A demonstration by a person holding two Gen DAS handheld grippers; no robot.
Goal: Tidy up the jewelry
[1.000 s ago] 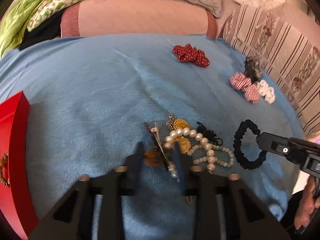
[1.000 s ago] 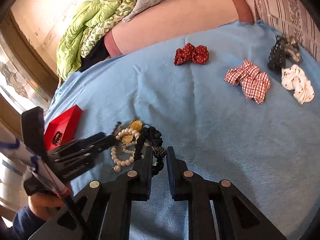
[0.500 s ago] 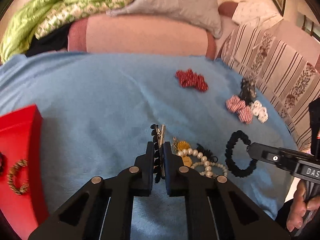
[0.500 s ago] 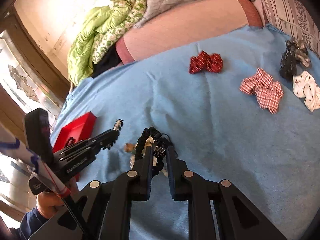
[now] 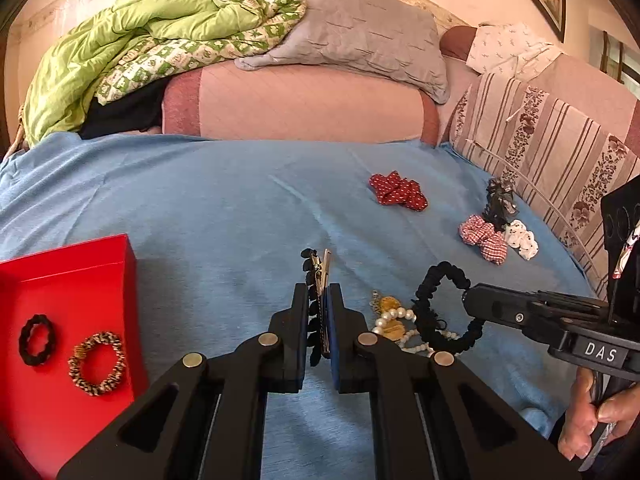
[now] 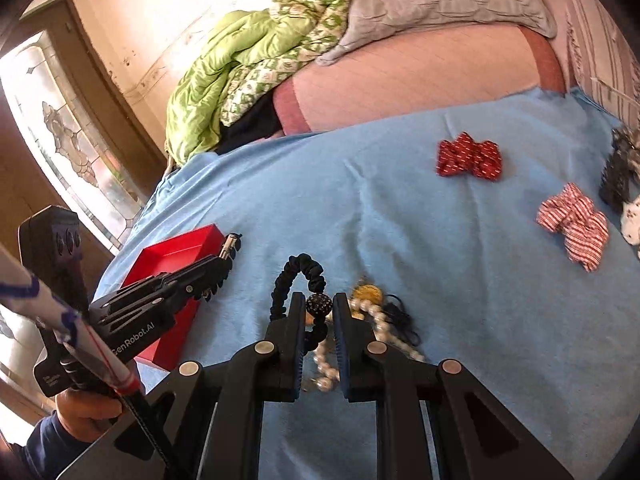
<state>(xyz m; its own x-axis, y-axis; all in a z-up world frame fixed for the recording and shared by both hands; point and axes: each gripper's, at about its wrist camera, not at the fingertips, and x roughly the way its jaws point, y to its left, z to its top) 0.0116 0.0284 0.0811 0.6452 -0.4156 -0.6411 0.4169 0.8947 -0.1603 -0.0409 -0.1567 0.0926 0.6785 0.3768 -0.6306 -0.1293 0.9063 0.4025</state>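
Observation:
My left gripper (image 5: 318,298) is shut on a metal hair clip with black trim (image 5: 320,270), held upright above the blue bedspread (image 5: 224,216). My right gripper (image 6: 319,306) is shut on a black hair tie (image 6: 298,266) at its sparkly bead, lifted over a pile of pearls and gold pieces (image 6: 362,308). In the left wrist view the right gripper (image 5: 478,308) and the hair tie (image 5: 438,276) hang right of the pearl pile (image 5: 394,316). A red box (image 5: 80,280) on the left holds a black scrunchie (image 5: 37,340) and a leopard scrunchie (image 5: 96,364).
Farther back on the bedspread lie a red dotted bow (image 5: 396,194), a red checked bow (image 5: 482,238), a white bow (image 5: 520,244) and a black claw clip (image 5: 500,200). A pink bolster (image 5: 300,108), pillow and green quilt line the far edge. A striped cushion runs along the right.
The left gripper closed on the hair clip in the pile and lifted it up and away. The right gripper rose with the black hair tie, pulling it off the pearls.

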